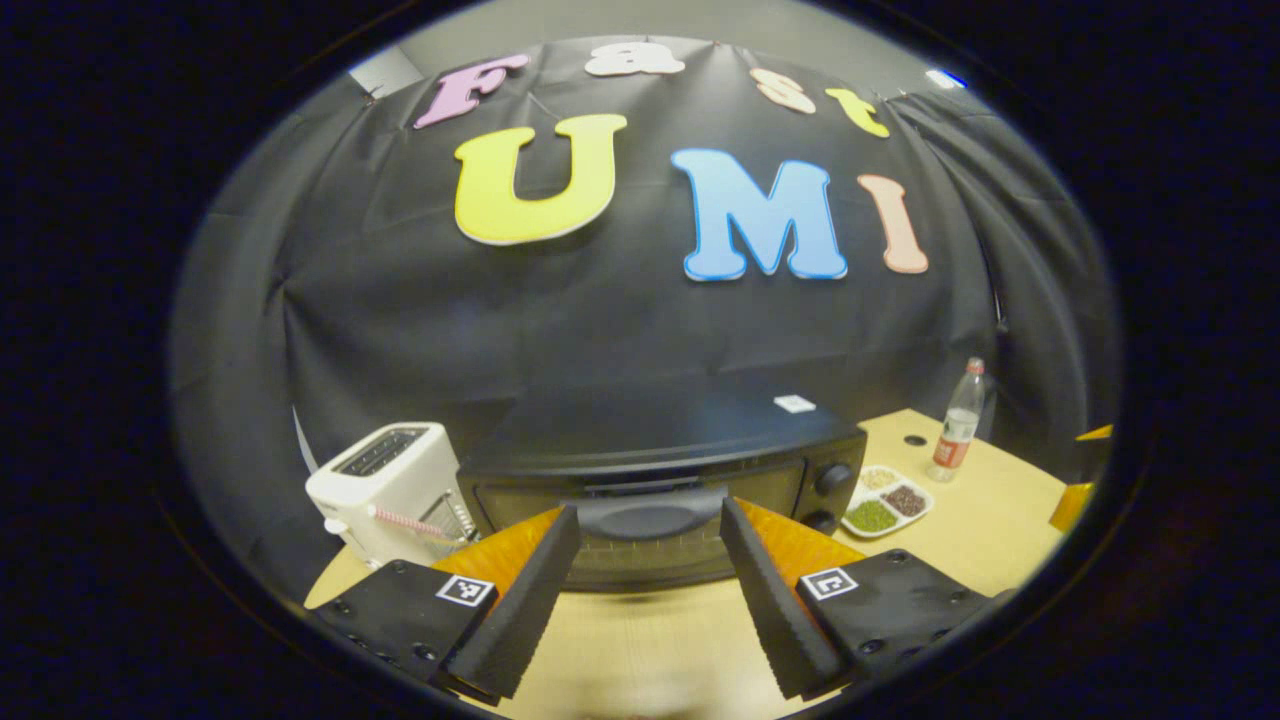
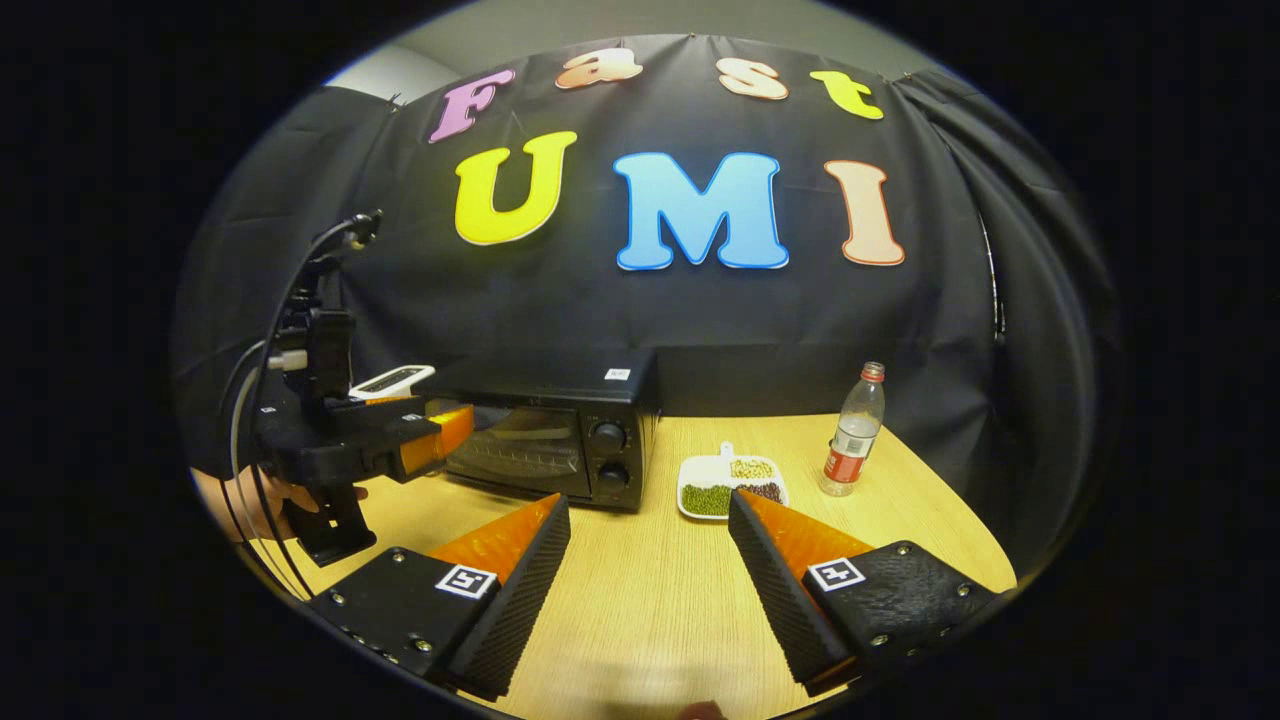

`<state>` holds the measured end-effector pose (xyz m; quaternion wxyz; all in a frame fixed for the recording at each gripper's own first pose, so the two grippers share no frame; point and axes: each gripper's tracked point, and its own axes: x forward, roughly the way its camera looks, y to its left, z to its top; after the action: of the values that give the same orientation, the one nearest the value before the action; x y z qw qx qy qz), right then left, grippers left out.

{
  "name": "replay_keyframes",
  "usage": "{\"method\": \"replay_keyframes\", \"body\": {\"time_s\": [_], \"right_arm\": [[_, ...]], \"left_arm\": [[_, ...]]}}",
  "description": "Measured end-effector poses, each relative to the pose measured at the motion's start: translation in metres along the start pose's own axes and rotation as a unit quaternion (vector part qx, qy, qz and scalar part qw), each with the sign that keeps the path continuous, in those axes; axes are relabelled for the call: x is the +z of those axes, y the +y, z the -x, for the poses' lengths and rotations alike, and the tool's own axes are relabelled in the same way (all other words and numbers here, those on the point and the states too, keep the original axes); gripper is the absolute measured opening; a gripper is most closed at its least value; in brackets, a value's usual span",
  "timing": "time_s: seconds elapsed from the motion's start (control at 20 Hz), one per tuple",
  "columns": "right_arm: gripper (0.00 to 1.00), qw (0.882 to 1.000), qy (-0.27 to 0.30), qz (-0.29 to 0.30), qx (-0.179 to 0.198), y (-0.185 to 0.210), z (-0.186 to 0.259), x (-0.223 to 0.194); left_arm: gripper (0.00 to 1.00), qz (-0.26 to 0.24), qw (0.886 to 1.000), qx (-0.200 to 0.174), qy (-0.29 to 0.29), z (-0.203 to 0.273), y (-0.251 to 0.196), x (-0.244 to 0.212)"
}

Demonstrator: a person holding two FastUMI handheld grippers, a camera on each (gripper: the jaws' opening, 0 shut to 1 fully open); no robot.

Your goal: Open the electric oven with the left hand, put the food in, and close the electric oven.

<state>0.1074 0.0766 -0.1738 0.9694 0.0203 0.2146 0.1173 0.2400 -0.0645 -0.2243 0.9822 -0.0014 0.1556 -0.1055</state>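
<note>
A black electric oven stands on the wooden table with its door closed. Its handle lies between the tips of my left gripper, which is open and close in front of the door. In the right gripper view the oven sits left of centre, and the left gripper, held by a hand, reaches toward its door from the left. A white divided plate of food lies to the right of the oven, also seen as the plate. My right gripper hovers open over the table, short of the plate.
A white toaster stands left of the oven. A plastic bottle with a red label stands right of the plate. The wooden table stretches in front of the oven. Black cloth walls close in behind and at the right.
</note>
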Motion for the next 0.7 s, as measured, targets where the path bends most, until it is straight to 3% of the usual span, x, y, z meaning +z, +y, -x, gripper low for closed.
{"method": "replay_keyframes", "body": {"time_s": [0.05, 0.2, 0.35, 0.4, 0.45, 0.7], "right_arm": [[0.98, 1.000, -0.010, 0.000, 0.001, -0.003, 0.005, 0.009], [0.97, 0.999, -0.047, -0.006, 0.001, -0.015, 0.029, 0.034], [0.97, 0.997, -0.079, -0.002, -0.002, -0.034, 0.058, 0.059], [0.97, 0.996, -0.088, 0.002, -0.003, -0.040, 0.069, 0.065], [0.97, 0.995, -0.095, 0.006, -0.003, -0.046, 0.079, 0.070], [0.97, 0.990, -0.134, 0.042, -0.001, -0.070, 0.128, 0.087]], "left_arm": [[1.00, 0.003, 1.000, 0.002, -0.015, 0.011, -0.003, 0.015], [1.00, 0.018, 0.998, 0.012, -0.058, 0.055, -0.016, 0.057], [0.91, 0.028, 0.995, 0.029, -0.095, 0.111, -0.029, 0.091], [1.00, 0.029, 0.993, 0.035, -0.105, 0.130, -0.033, 0.101], [1.00, 0.029, 0.992, 0.043, -0.116, 0.146, -0.038, 0.110], [1.00, 0.034, 0.988, 0.064, -0.134, 0.220, -0.059, 0.117]]}}
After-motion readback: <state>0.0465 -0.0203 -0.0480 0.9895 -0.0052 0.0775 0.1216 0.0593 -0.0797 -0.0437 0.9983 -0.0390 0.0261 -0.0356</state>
